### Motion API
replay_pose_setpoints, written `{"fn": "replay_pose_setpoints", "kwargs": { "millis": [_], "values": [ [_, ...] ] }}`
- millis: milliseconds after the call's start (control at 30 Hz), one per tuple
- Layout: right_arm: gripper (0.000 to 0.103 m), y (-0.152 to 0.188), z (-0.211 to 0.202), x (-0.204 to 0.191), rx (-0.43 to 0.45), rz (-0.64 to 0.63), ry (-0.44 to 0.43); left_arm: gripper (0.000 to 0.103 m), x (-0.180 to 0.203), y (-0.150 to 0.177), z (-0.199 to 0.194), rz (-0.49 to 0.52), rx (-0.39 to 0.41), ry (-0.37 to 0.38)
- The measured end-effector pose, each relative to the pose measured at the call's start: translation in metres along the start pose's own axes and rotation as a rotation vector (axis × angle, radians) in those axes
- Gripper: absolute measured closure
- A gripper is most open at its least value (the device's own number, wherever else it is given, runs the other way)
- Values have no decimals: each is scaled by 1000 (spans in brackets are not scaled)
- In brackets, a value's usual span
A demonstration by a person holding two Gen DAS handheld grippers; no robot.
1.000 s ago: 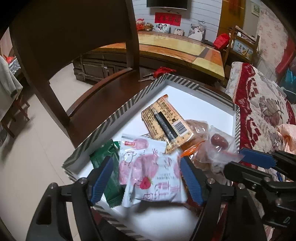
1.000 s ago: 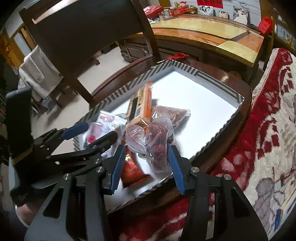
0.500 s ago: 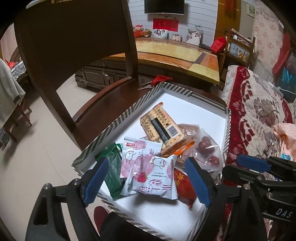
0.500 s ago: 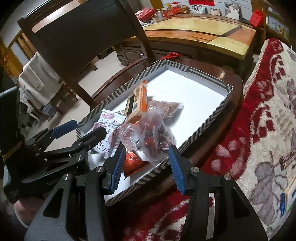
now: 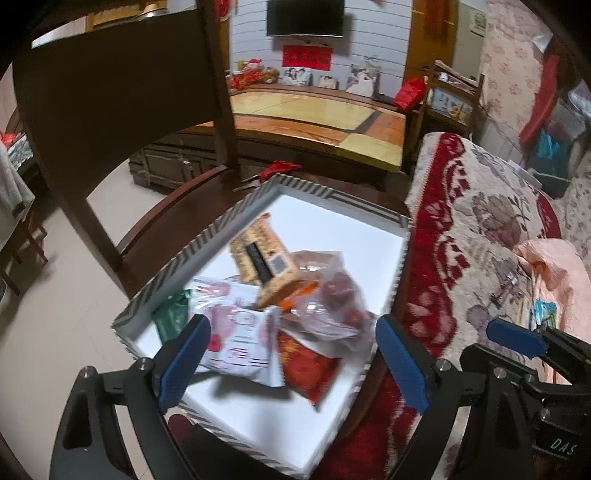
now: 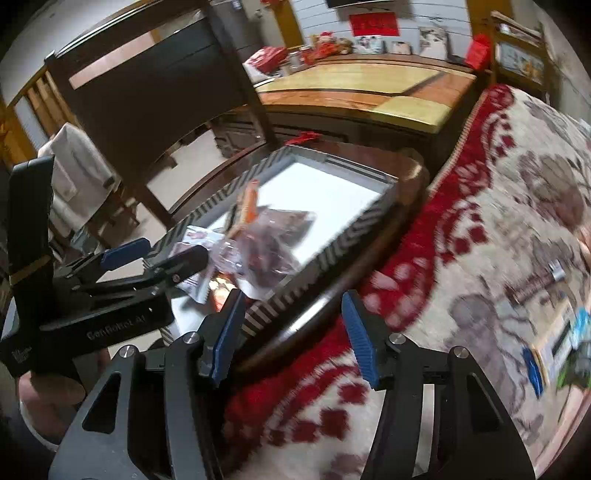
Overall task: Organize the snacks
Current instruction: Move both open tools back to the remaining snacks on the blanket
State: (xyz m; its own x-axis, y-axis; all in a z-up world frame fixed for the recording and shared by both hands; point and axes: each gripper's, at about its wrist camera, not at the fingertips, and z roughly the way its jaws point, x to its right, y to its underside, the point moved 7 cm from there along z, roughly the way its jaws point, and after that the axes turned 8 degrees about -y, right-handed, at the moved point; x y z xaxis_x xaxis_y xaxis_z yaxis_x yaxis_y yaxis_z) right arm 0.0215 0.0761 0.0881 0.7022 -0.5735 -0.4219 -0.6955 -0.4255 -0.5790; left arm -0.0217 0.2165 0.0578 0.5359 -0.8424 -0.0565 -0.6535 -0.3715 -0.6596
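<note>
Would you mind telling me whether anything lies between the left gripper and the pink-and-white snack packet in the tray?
Nothing visible does: the left gripper is open, and the pink-and-white snack packet lies uncovered on top of the pile, inside the striped-rim white tray.

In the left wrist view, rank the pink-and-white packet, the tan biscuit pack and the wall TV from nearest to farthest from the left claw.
From the left claw:
1. Pink-and-white packet: between the fingers, near end of the tray.
2. Tan biscuit pack: mid-tray, beyond it.
3. Wall TV: far wall, top.

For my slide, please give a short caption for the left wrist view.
Open left gripper above a striped-rim tray of piled snack packets on a wooden chair seat.
</note>
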Motion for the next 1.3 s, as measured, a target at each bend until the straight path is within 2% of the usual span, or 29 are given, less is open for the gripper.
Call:
{"fn": "replay_pose_setpoints", "kwargs": {
  "millis": [333,733,933,1033,1300],
  "values": [
    [49,28,-41,46,27,68,88,10,63,9,-16,119,18,55],
    [49,64,-87,112,70,191,174,10,143,20,-25,231,-2,171],
    [49,75,-108,150,90,271,212,10,180,24,-21,304,-20,210],
    [49,78,-114,164,98,301,220,10,200,24,-17,323,-33,253],
    [49,83,-117,193,99,349,238,10,253,13,5,402,-71,337]
  ]
}}
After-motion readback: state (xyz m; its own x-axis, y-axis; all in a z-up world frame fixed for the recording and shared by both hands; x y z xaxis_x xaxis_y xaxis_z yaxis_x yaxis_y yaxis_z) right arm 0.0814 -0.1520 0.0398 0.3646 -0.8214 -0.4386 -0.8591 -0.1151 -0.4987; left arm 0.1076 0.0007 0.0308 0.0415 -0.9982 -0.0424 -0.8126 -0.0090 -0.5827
